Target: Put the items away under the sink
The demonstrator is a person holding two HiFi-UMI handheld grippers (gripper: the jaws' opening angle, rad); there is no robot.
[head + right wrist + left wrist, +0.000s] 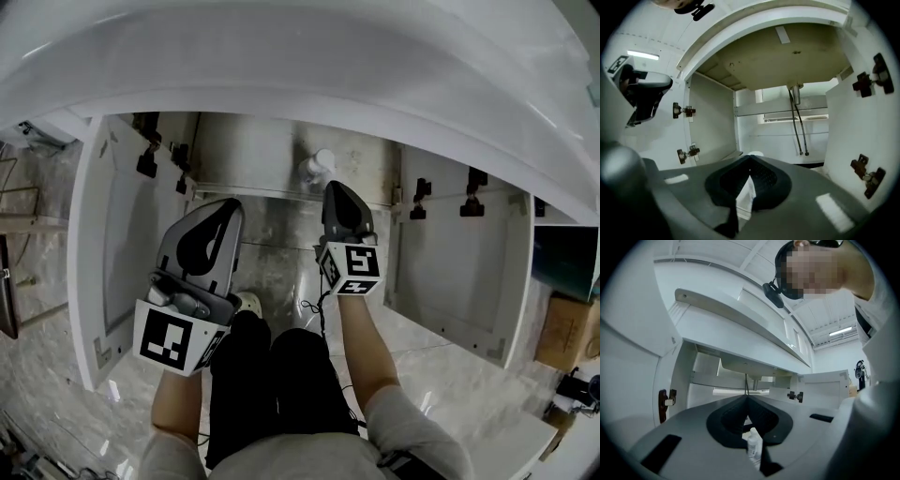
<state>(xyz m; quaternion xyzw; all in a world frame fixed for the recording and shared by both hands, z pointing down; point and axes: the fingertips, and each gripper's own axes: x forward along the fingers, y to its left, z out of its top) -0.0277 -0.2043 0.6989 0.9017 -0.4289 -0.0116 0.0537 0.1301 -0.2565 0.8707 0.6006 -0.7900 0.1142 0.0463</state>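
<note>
A white bottle (319,167) stands upright on the floor of the open cabinet under the sink, near the back. My right gripper (333,189) reaches into the cabinet with its tips just short of that bottle. In the right gripper view its jaws (750,158) meet at the tips, and the bottle (745,197) shows white through the slit beyond them. My left gripper (228,206) hangs back outside the cabinet, at the left, above the person's knee. Its jaws (747,400) are shut with nothing in them, and the small bottle (752,446) shows far off through their gap.
Both cabinet doors stand open, left (108,234) and right (459,272), hinges showing. Two hoses (799,126) drop from the basin at the cabinet's back. The sink rim (300,66) overhangs the opening. A cardboard box (567,333) sits at the far right. A small white round thing (248,302) lies by the knee.
</note>
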